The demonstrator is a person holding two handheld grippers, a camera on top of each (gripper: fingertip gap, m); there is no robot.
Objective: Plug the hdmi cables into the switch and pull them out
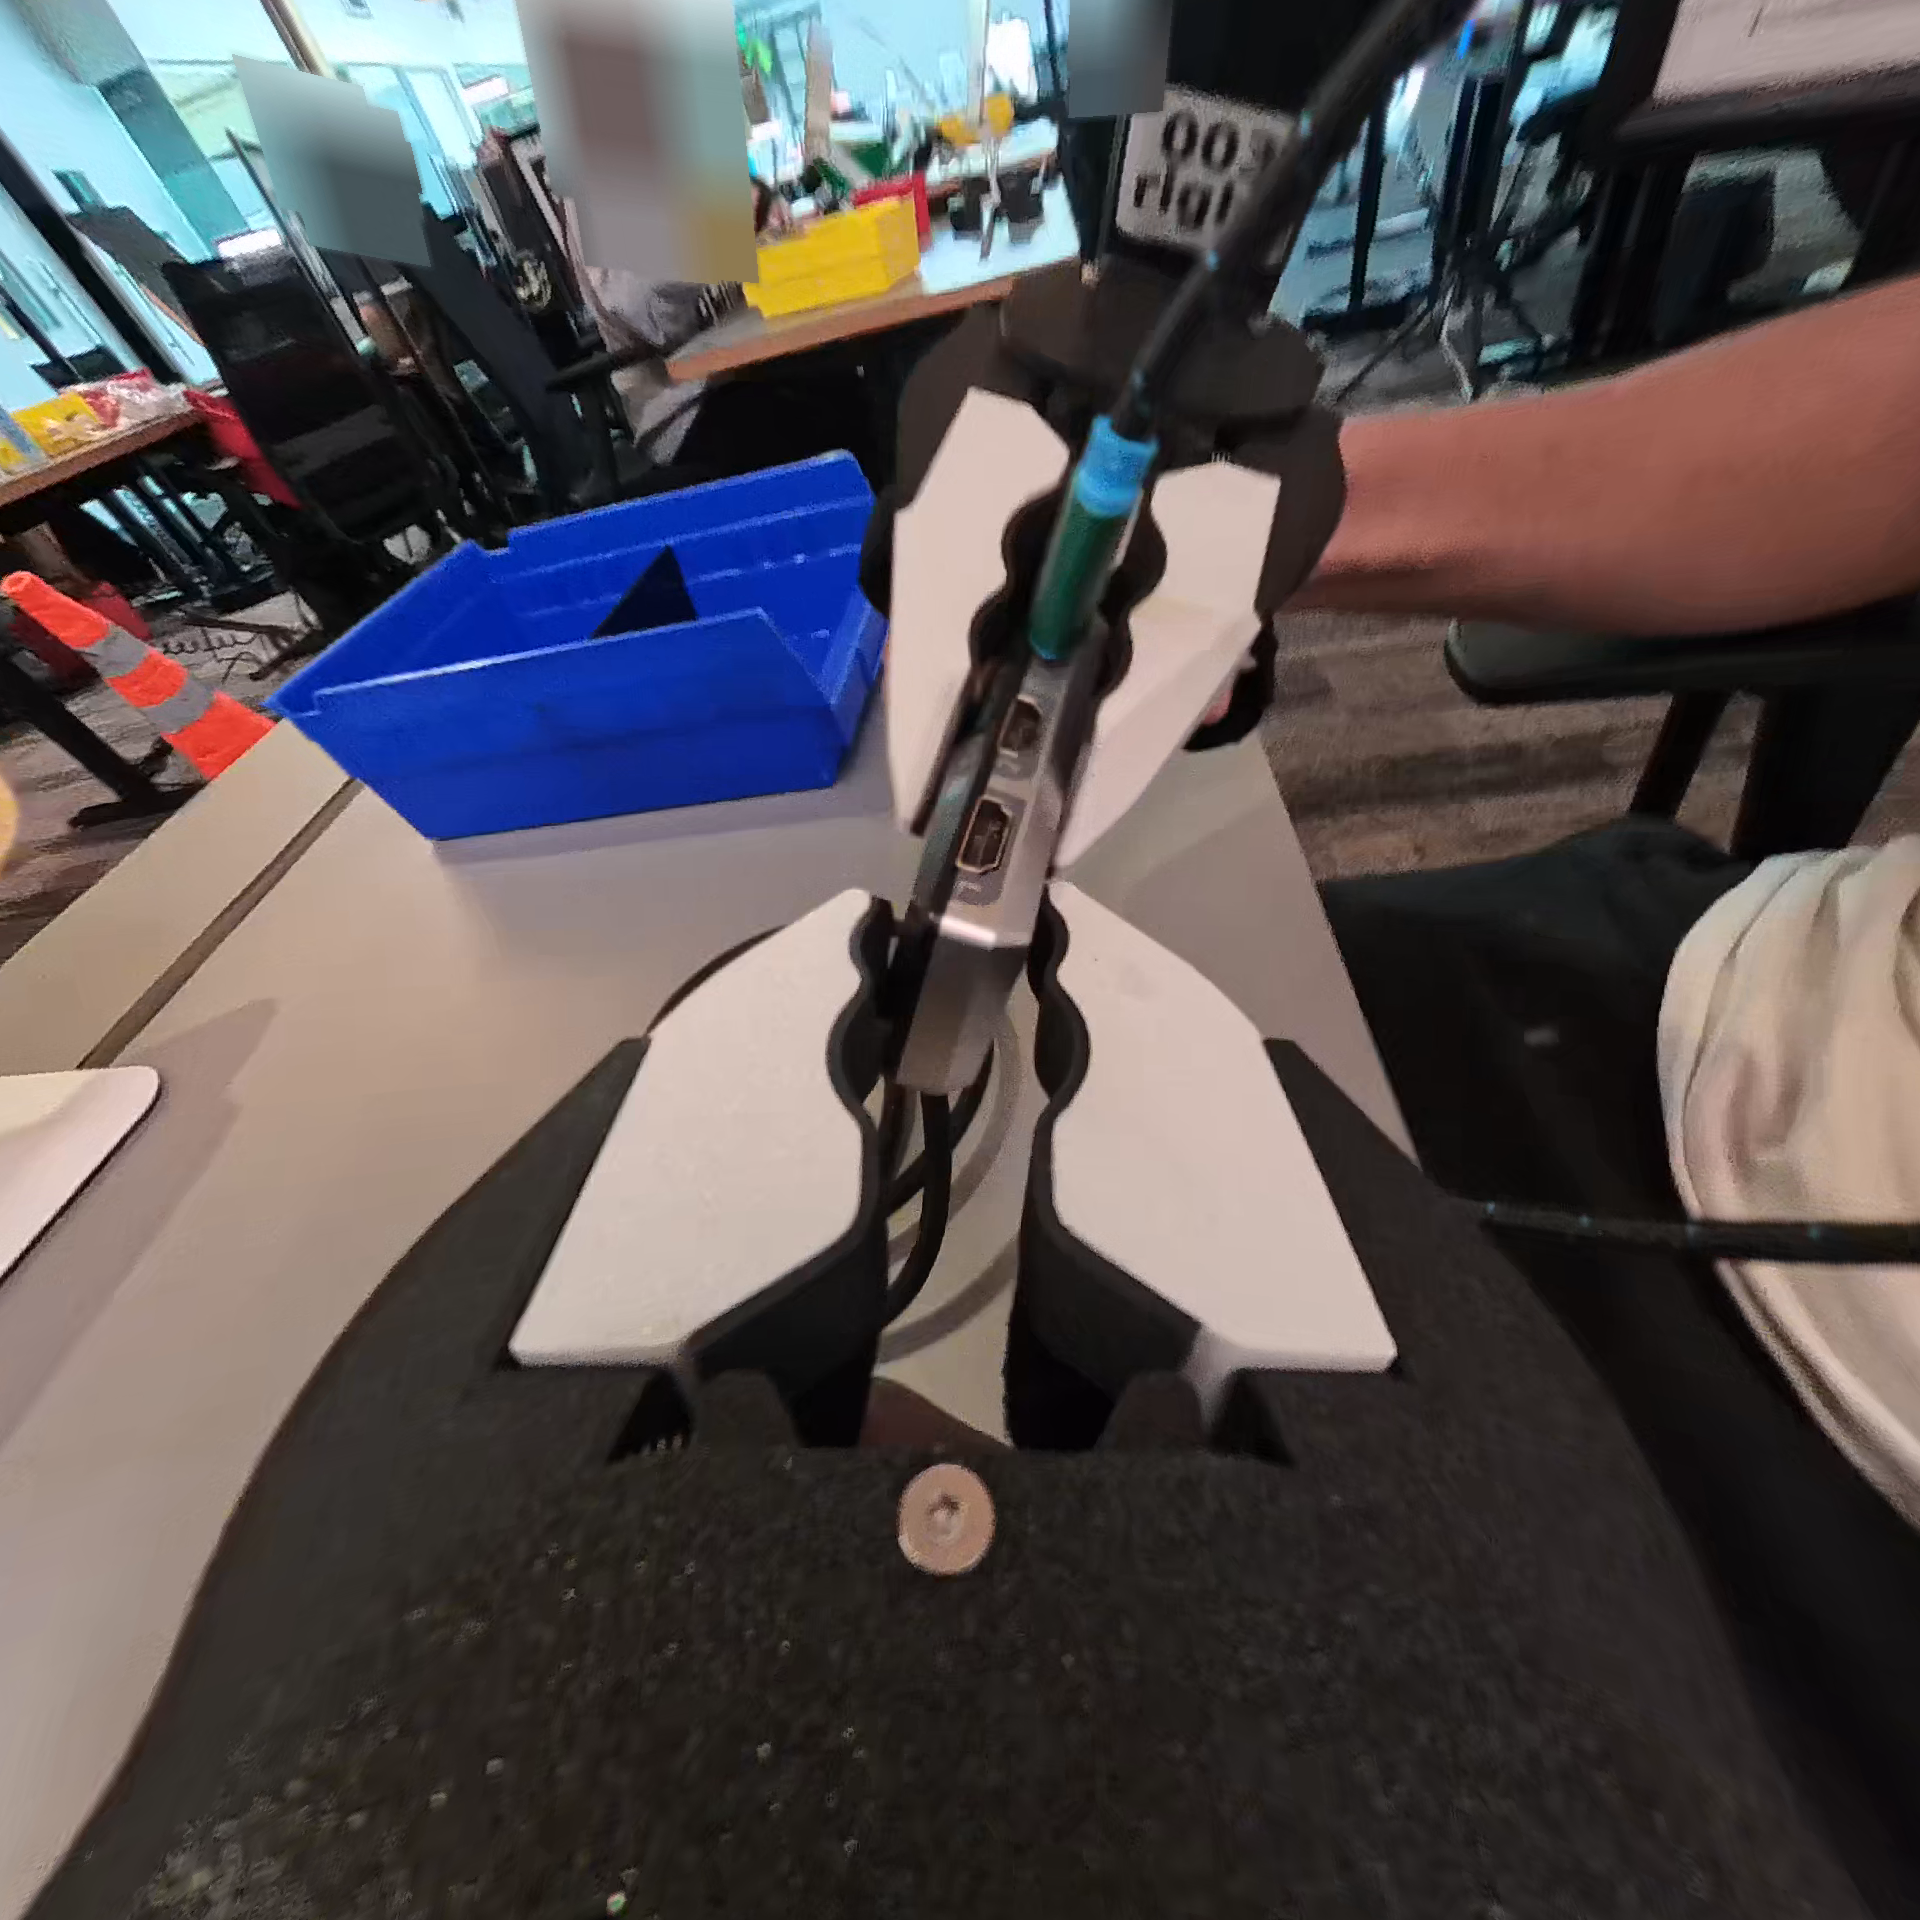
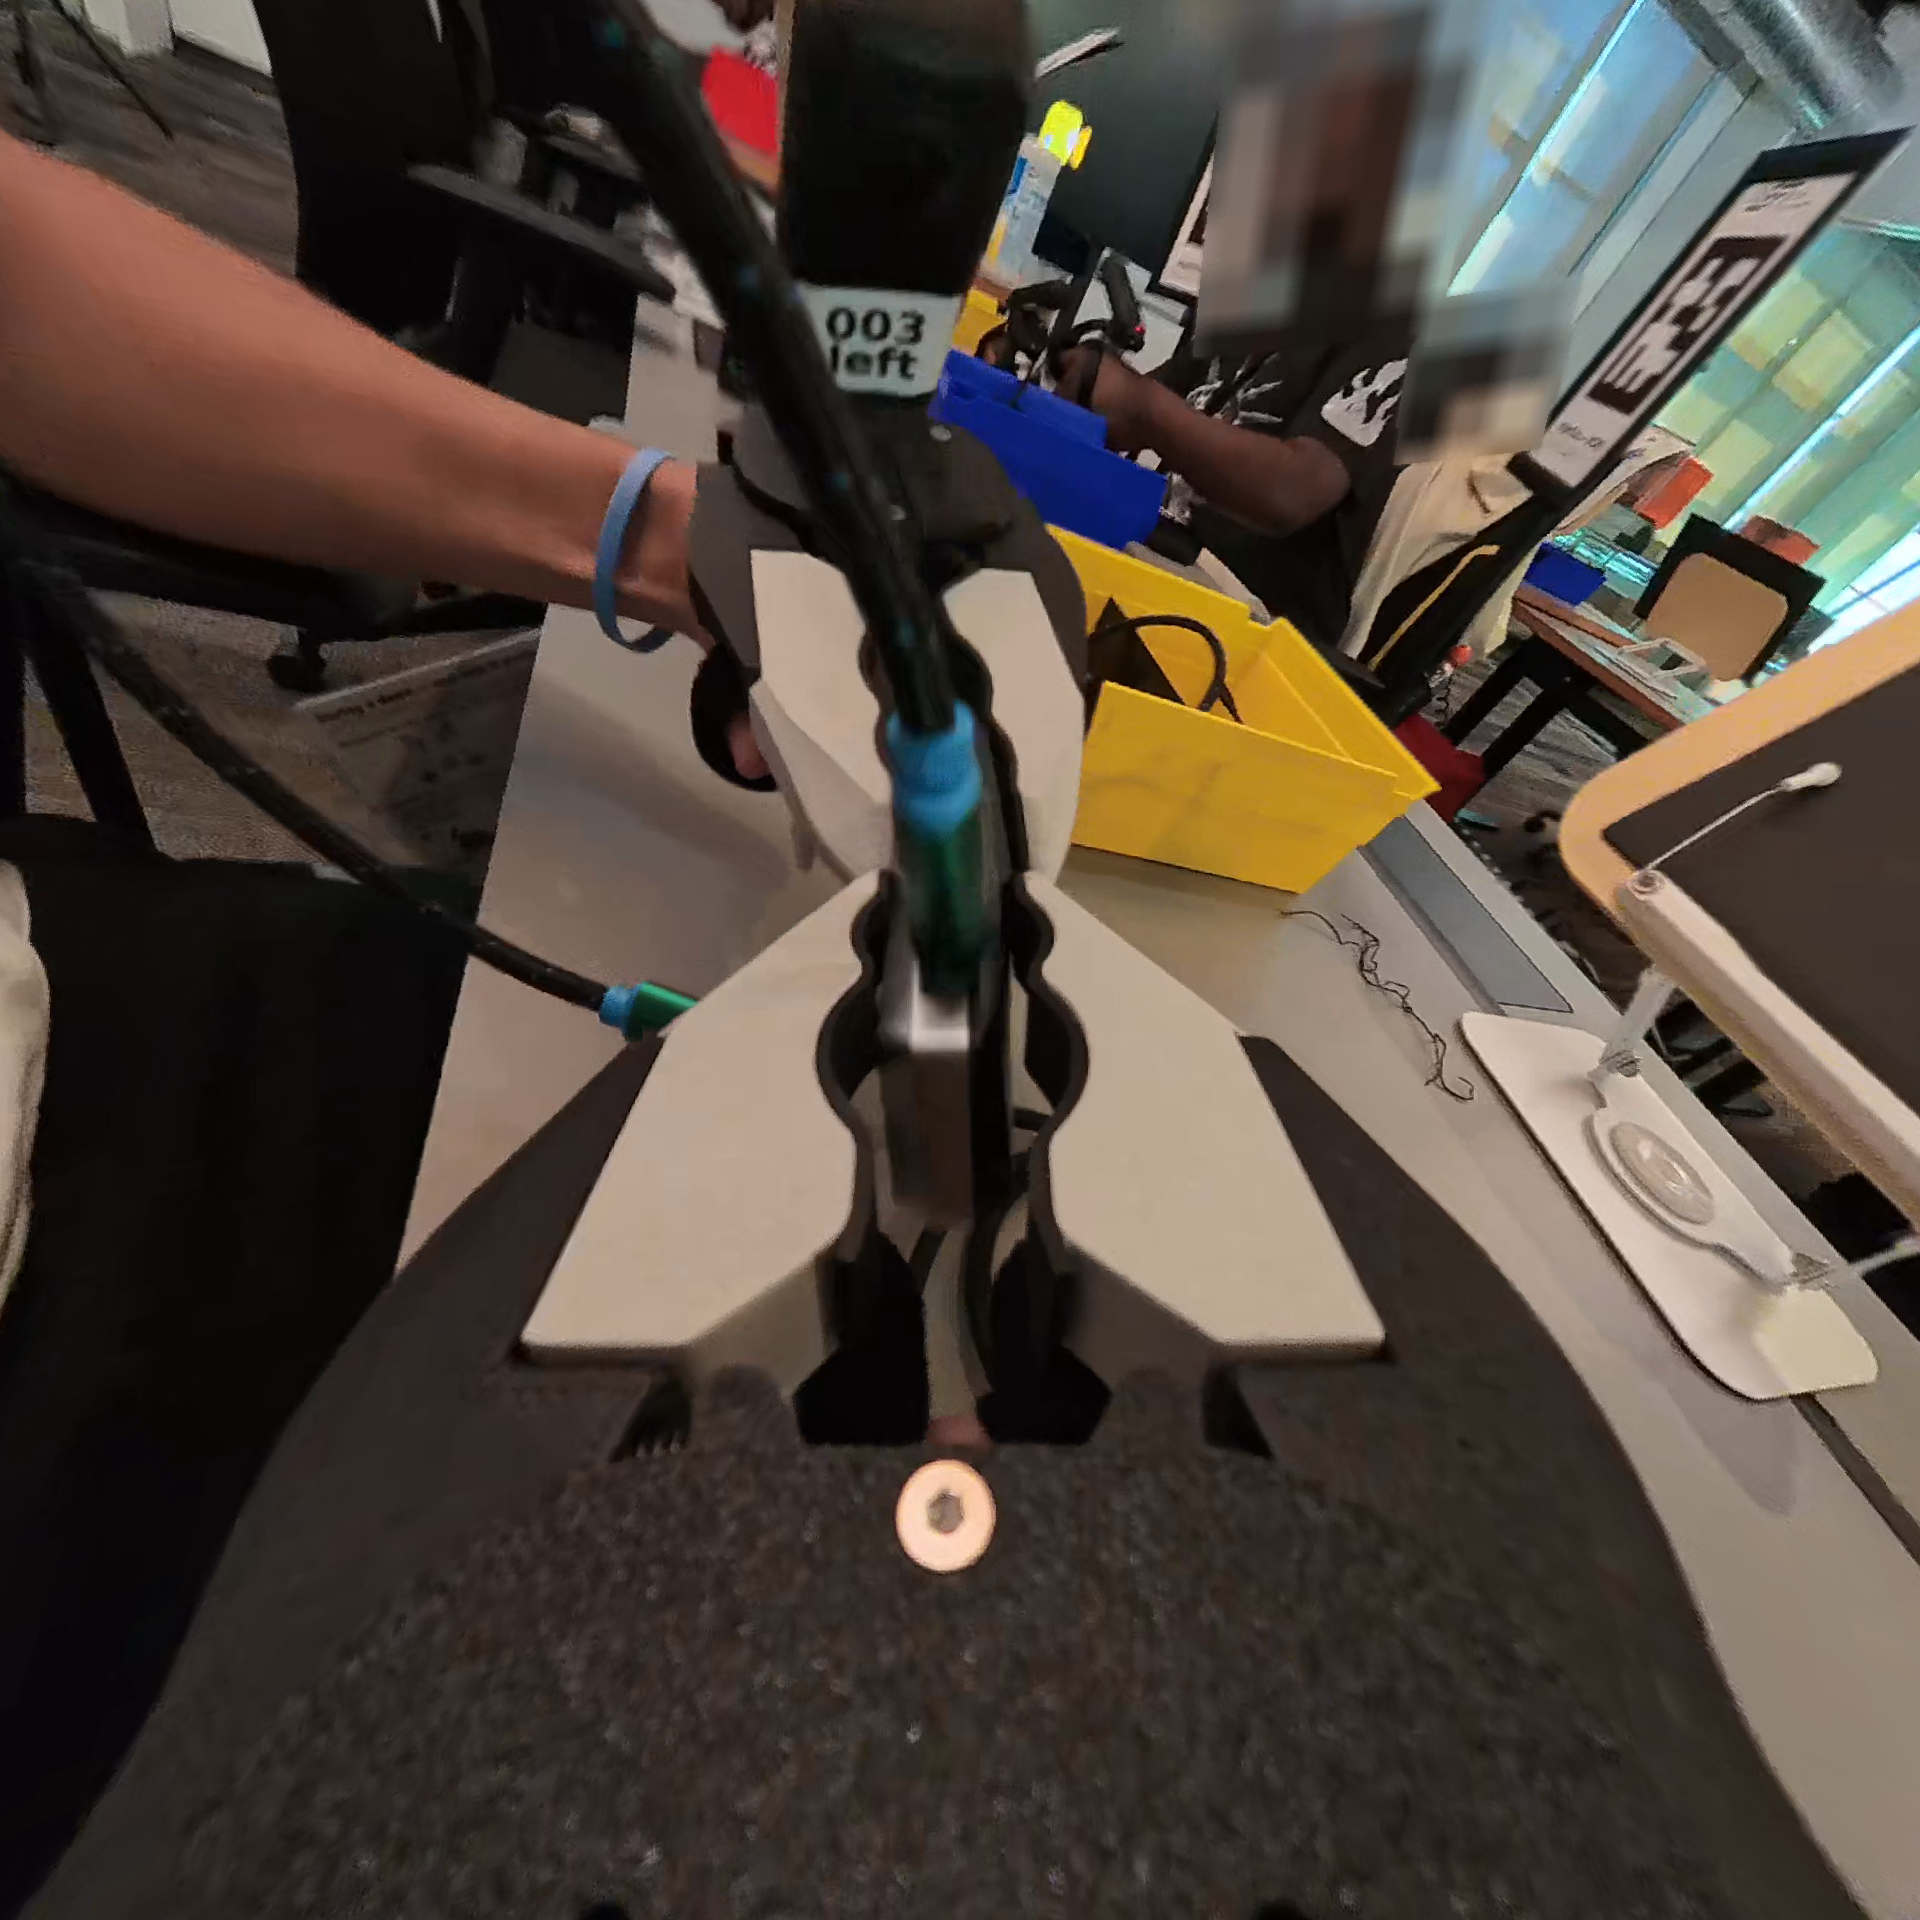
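Note:
The silver hdmi switch (image 1: 987,925) is held above the grey table (image 1: 416,987), with two empty ports facing up. A green and blue hdmi plug (image 1: 1075,561) on a black cable (image 1: 1226,239) sits in its far port. My left gripper (image 1: 961,914) is shut on the switch's near end. My right gripper (image 1: 992,831) faces it and is shut on the far end. In the right wrist view my right gripper (image 2: 951,888) clamps the switch (image 2: 925,1070), with the plug (image 2: 940,894) standing between its fingers. My left gripper (image 2: 940,862) is behind it. A second green plug (image 2: 644,1008) hangs loose at the left.
A blue bin (image 1: 582,717) stands on the table behind the switch. A yellow bin (image 2: 1236,800) holds a black cable. A white pad with a clear stand (image 2: 1662,1195) lies at the right. An orange cone (image 1: 156,675) is on the floor. A person works at the far table. The tips of both grippers are at nearly the same place.

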